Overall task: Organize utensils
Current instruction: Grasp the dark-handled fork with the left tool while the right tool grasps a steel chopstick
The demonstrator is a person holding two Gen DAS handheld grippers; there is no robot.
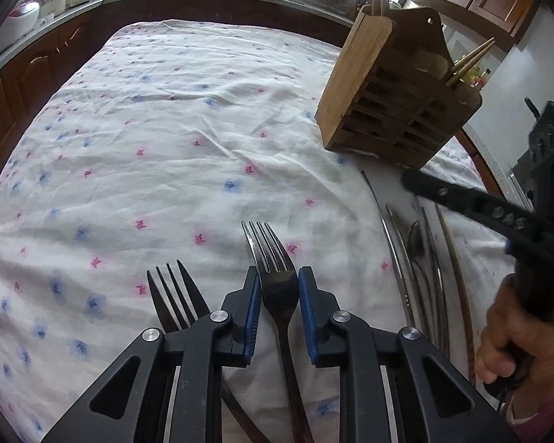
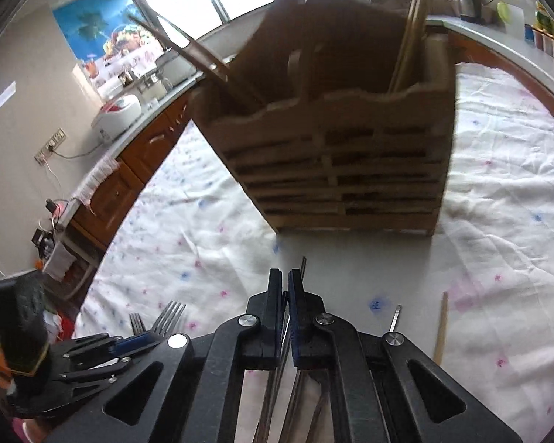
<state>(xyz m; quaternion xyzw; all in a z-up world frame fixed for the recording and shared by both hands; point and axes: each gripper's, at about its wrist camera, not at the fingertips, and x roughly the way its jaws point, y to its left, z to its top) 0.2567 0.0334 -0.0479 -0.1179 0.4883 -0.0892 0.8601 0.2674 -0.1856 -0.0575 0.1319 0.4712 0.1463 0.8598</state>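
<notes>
My left gripper (image 1: 280, 295) has its blue pads against the neck of a dark metal fork (image 1: 267, 247) that lies on the flowered cloth. A second fork (image 1: 177, 295) rests just left of it. My right gripper (image 2: 286, 284) is shut, with a thin metal utensil (image 2: 303, 264) poking out by its tips; I cannot tell whether it is pinched. In the left wrist view the right gripper (image 1: 410, 181) hovers over a bundle of metal chopsticks and a spoon (image 1: 417, 236). The wooden utensil holder (image 2: 332, 170) stands straight ahead of it, also seen as the holder (image 1: 369, 110) at the right.
A hand (image 1: 517, 350) in a pink sleeve grips the right tool. Wooden chopsticks (image 1: 472, 59) stand in the holder's compartments. A loose wooden chopstick (image 2: 441, 332) lies at the right on the cloth (image 1: 166, 129). Counters with appliances ring the table.
</notes>
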